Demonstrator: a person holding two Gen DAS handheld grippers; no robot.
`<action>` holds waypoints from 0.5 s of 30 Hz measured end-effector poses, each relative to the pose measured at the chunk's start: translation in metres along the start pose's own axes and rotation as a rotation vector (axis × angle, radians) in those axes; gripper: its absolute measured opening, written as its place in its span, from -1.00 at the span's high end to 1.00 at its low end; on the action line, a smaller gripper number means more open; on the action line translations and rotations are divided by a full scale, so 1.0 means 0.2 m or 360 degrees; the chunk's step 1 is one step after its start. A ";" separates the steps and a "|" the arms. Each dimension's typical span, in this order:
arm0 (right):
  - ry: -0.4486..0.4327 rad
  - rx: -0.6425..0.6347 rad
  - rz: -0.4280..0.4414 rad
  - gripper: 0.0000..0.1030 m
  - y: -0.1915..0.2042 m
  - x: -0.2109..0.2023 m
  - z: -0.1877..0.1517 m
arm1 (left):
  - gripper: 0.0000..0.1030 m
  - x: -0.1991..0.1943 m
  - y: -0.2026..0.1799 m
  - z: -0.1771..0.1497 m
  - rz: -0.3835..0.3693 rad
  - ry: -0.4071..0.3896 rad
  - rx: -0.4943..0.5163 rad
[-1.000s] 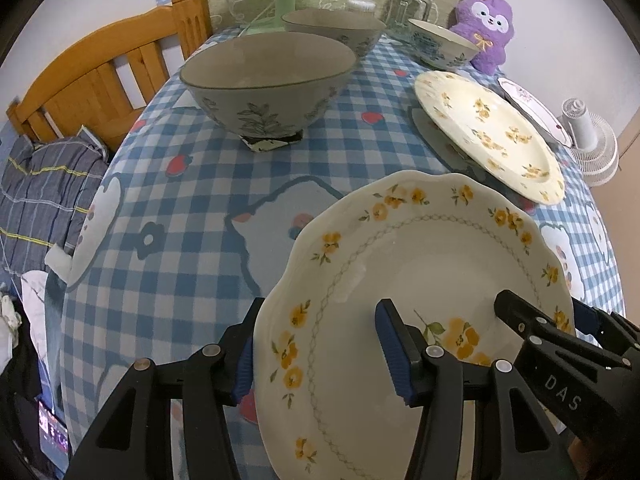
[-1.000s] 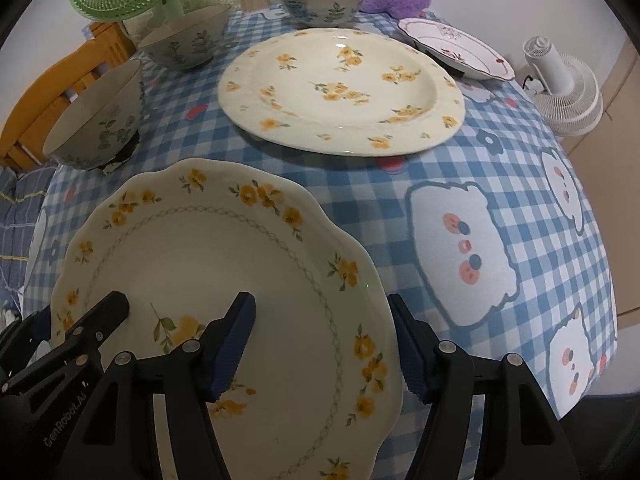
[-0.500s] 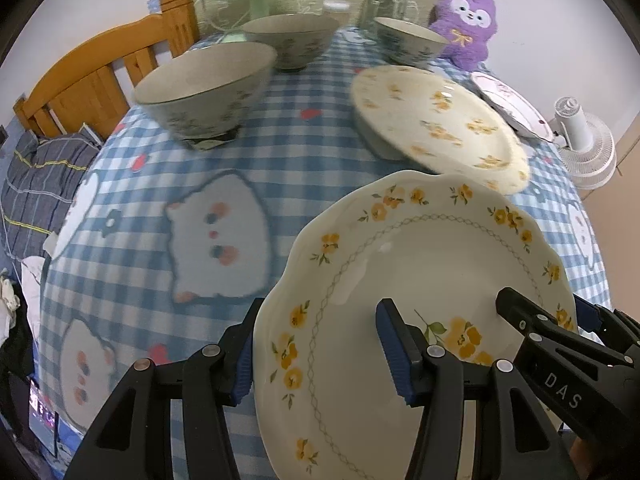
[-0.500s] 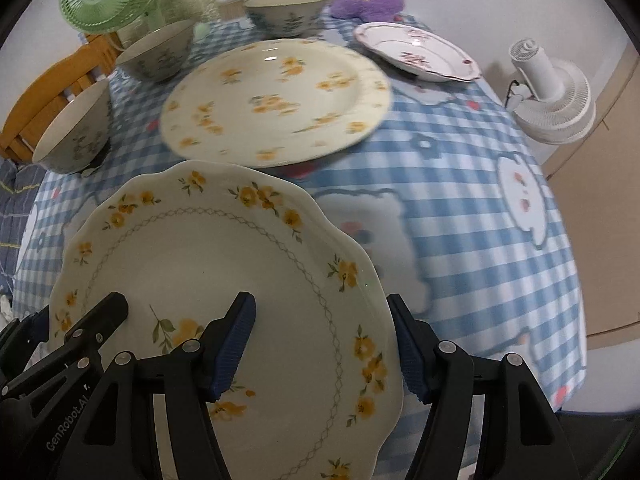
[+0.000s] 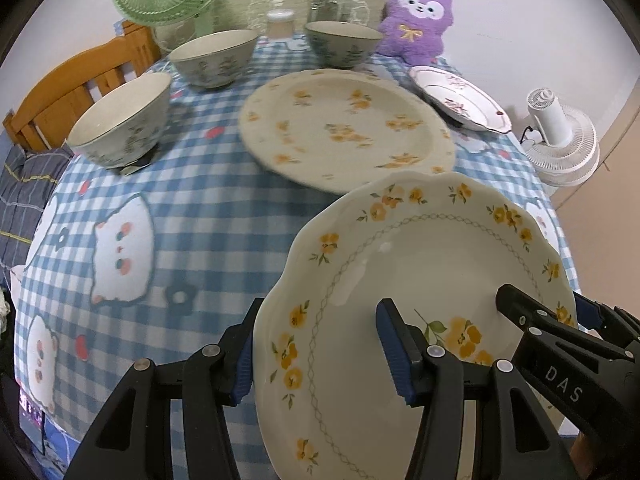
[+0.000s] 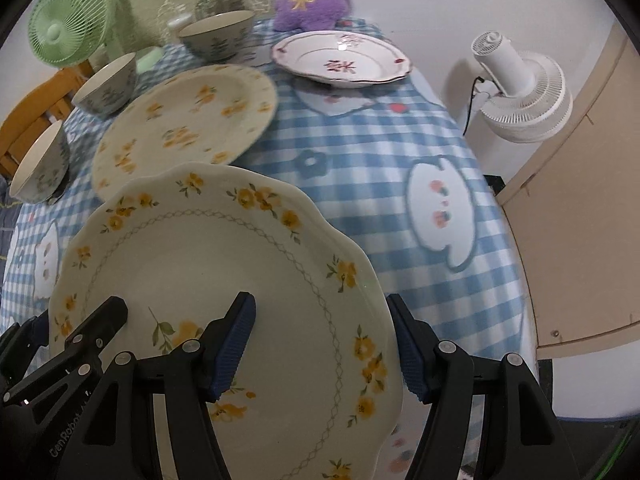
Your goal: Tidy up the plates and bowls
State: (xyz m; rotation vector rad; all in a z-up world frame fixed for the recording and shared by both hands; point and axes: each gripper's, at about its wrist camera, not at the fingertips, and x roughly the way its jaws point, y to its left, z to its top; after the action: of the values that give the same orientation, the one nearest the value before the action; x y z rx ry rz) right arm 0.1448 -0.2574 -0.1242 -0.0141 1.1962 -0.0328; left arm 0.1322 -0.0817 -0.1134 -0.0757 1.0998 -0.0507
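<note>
Both tools — left tool (image 5: 324, 344) and right tool (image 6: 324, 344) — clamp the scalloped plate (image 5: 420, 280); uneven carrying could clip the big plate (image 5: 344, 128) ahead.

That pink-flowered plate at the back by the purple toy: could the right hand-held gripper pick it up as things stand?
Probably not yet. The right hand-held gripper is already clamped on the rim of the scalloped yellow-flower plate, shared with the left hand-held gripper. The pink-flowered plate itself lies uncovered, so the way is free once that plate is set down.
</note>
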 end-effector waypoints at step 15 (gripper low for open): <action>0.0014 0.0035 -0.0018 -0.34 -0.38 0.11 0.11 | -0.08 0.14 -0.39 0.07 -0.0012 -0.0002 0.0012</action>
State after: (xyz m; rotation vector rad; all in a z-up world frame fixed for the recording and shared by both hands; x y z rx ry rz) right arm 0.1730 -0.3352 -0.1348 -0.0015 1.2044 -0.0562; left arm 0.1571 -0.1614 -0.1255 -0.0730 1.0982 -0.0618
